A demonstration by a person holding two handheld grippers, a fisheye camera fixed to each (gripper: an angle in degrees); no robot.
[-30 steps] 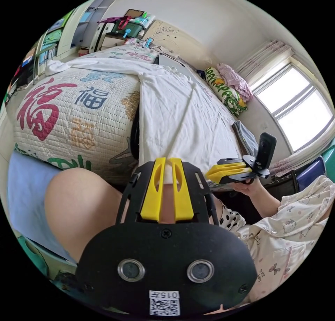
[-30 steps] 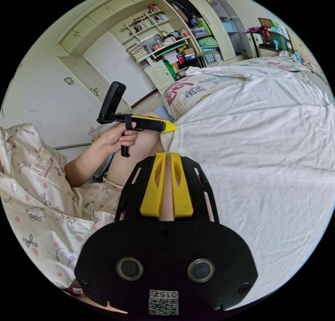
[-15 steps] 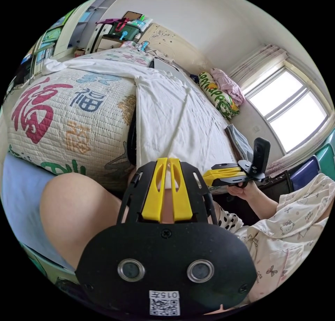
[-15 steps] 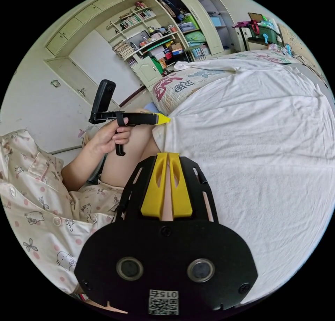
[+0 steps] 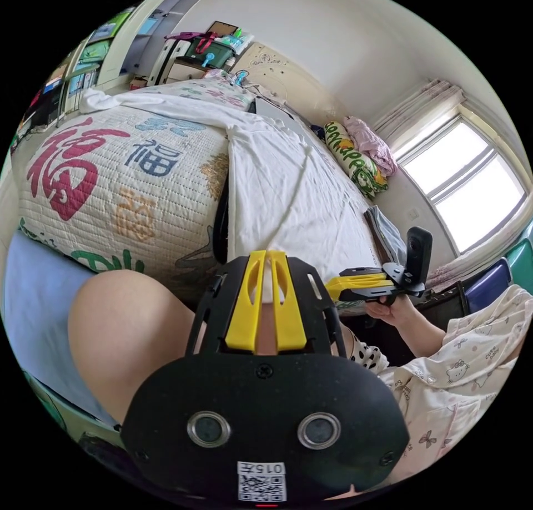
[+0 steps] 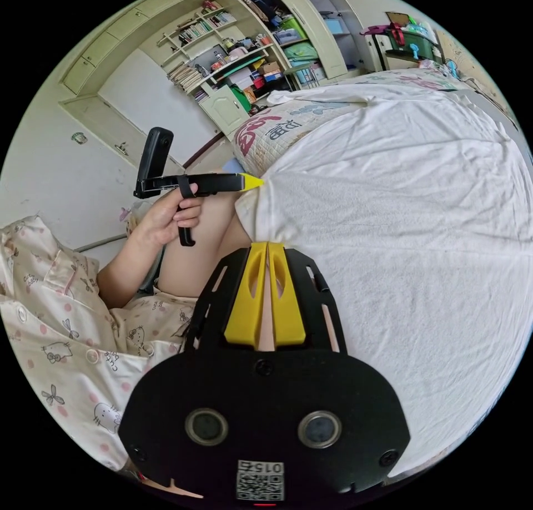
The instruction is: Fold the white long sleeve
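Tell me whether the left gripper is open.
No: the left gripper has its yellow jaws shut on the hem of the white long sleeve.

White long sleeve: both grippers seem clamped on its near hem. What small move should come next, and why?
Probably lift both grippers together and carry the hem toward the far end. The left gripper and right gripper each pinch the near edge of the white long sleeve, which lies spread flat on the bed quilt, unfolded.
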